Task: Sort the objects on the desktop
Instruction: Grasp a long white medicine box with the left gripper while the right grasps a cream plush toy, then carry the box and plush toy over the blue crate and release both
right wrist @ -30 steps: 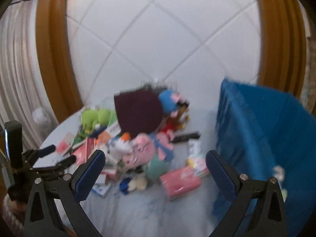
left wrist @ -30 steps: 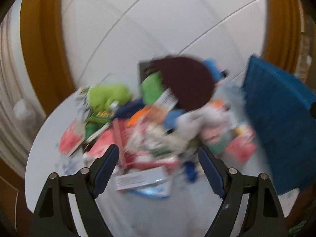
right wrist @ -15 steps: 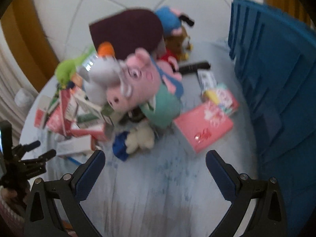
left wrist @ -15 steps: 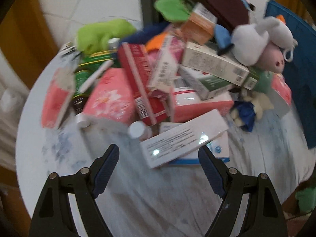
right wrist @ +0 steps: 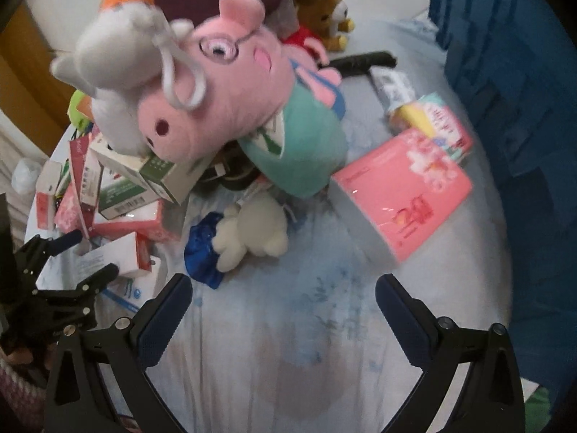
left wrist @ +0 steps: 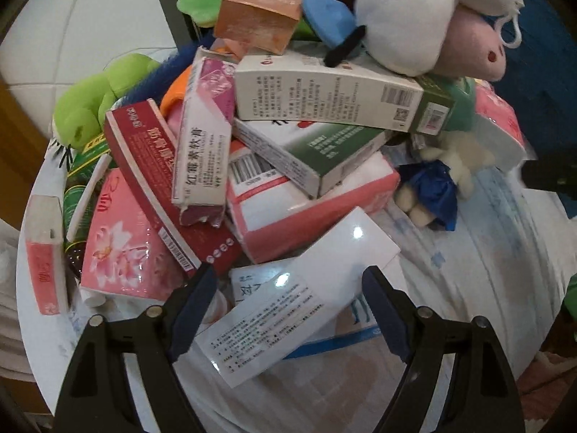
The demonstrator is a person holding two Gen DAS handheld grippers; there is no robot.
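Note:
A heap of medicine boxes, tissue packs and plush toys lies on a round table with a pale cloth [right wrist: 288, 342]. My left gripper [left wrist: 288, 288] is open, its fingers on either side of a long white box [left wrist: 299, 296] at the heap's near edge, not closed on it. My right gripper [right wrist: 283, 296] is open and empty above bare cloth, just short of a small white plush with a blue piece [right wrist: 249, 238]. A pink pig plush [right wrist: 230, 93] and a white plush [right wrist: 119, 68] top the heap. The left gripper also shows in the right wrist view [right wrist: 86, 259].
A blue crate [right wrist: 512, 90] stands at the table's right. A pink tissue pack [right wrist: 404, 187] and a smaller packet [right wrist: 432, 122] lie near it. A green plush [left wrist: 90, 104] sits at the heap's far left. A black remote [right wrist: 364, 61] lies behind.
Both grippers have dropped down and moved in close to the heap. The left gripper's fingers now straddle the long white box. Both stay open.

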